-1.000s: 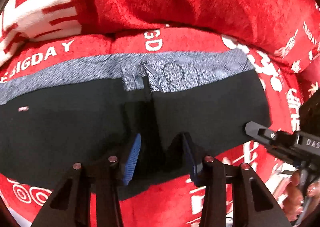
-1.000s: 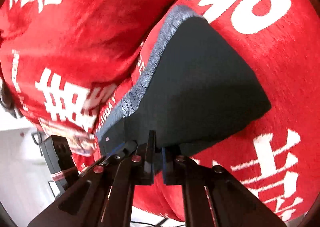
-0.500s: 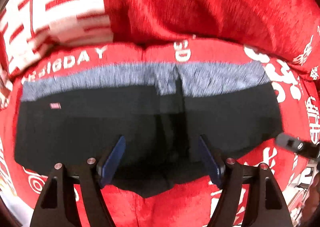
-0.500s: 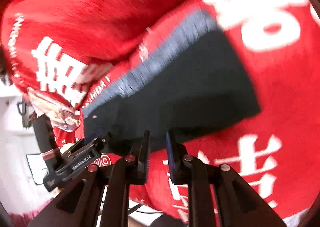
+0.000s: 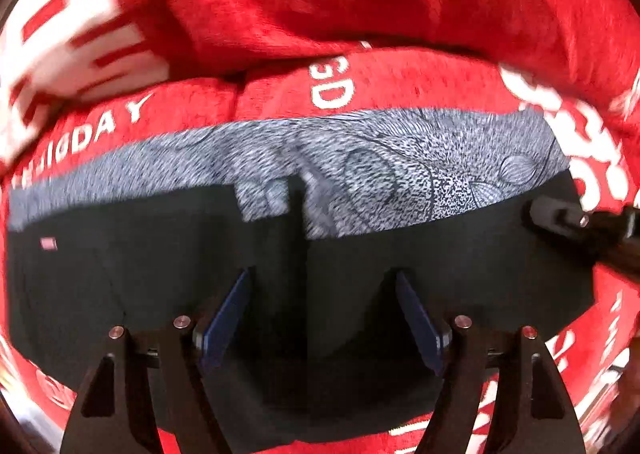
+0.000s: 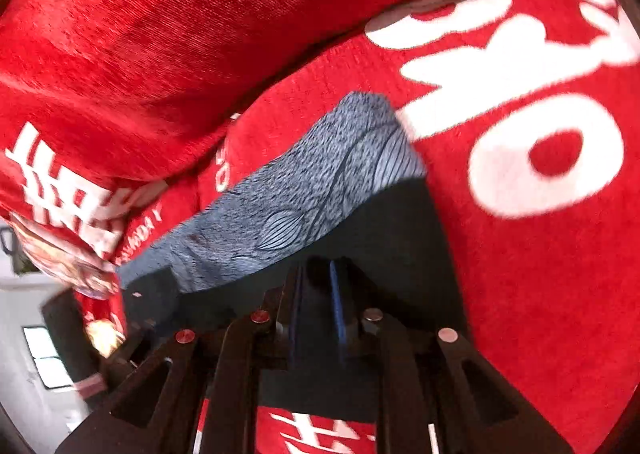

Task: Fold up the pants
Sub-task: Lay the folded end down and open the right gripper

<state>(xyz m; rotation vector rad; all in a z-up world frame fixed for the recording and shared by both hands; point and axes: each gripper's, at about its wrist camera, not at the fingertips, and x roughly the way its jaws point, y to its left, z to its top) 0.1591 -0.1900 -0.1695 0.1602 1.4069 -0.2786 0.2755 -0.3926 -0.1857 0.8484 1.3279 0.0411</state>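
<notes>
Surface: a red plush cover (image 5: 400, 86) printed with white lettering, draped over a sofa-like seat and backrest; a pale room shows at the lower left of the right wrist view.
Left tongs (image 5: 320, 318): spread wide and empty, hovering just over the near edge of the pants (image 5: 160, 274); a second ago they stood narrower over the centre seam.
Right tongs (image 6: 316, 306): fingers close together with a slim gap, now over the right end of the pants; whether cloth is pinched cannot be told (a second ago they sat at the near edge).
Pants: dark shorts with a grey patterned waistband (image 5: 400, 174), lying flat and spread sideways, waistband toward the backrest.
Meaning: both tongs have let go, so one fold looks laid and the right end seems next.
Edges: the backrest rises just behind the waistband.
Open room: bare cover beyond the right end.
</notes>
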